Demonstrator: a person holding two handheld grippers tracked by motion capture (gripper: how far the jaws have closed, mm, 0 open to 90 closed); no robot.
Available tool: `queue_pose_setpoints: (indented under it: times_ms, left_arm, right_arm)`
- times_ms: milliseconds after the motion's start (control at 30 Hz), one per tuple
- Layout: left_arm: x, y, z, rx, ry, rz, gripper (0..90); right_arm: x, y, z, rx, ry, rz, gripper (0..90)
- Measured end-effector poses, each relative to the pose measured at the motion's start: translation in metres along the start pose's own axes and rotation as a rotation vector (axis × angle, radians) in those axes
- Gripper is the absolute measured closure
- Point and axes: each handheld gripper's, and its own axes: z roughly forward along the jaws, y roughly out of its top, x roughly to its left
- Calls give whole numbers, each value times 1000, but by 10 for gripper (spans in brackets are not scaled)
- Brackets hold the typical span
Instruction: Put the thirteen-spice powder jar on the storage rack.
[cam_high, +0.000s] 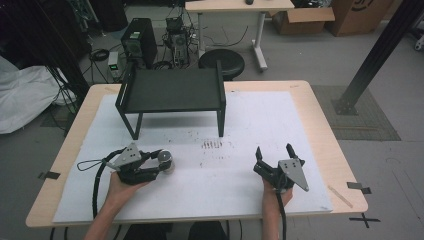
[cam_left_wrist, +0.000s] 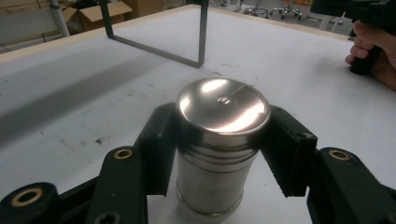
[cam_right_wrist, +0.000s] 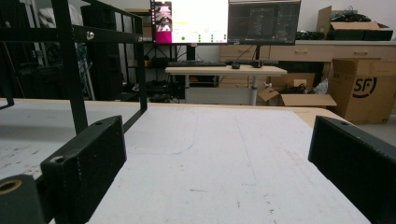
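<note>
Steel canister (cam_left_wrist: 219, 140) clamped between left gripper (cam_left_wrist: 219, 149) fingers (cam_left_wrist: 287, 154).

Grey floor (cam_high: 310, 55) strewn with cables. Pale wooden table (cam_high: 320, 115) under a white sheet (cam_high: 260, 115), black metal rack (cam_high: 170, 90) toward its far edge. Beyond: round black stool (cam_high: 221, 61), desk (cam_right_wrist: 224, 71) with two monitors (cam_right_wrist: 224, 21), cardboard boxes (cam_right_wrist: 362, 88), computer tower (cam_high: 139, 41). Dim, even indoor lighting.

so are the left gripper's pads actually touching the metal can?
Touching. In the left gripper view, both pads of the left gripper press the sides of the metal can, with no gap.
</note>
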Motion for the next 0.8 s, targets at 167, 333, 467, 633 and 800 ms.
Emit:
queue_pose_setpoints:
  times_ms: [167, 333, 467, 633, 800]
  left_arm:
    - [-1, 11, -7, 1, 5, 4, 489]
    - [0, 26, -14, -9, 7, 4, 489]
    - [1, 35, -18, -8, 0, -5, 489]
    - [5, 51, -23, -2, -6, 4, 489]
    - [9, 63, -27, 7, -2, 15, 489]
  right_arm:
    - [0, 0, 0, 0, 0, -2, 39]
    - [0, 0, 0, 0, 0, -2, 39]
    - [0, 0, 0, 0, 0, -2, 39]
    - [0, 0, 0, -1, 0, -1, 39]
    - [0, 0, 0, -1, -1, -1, 39]
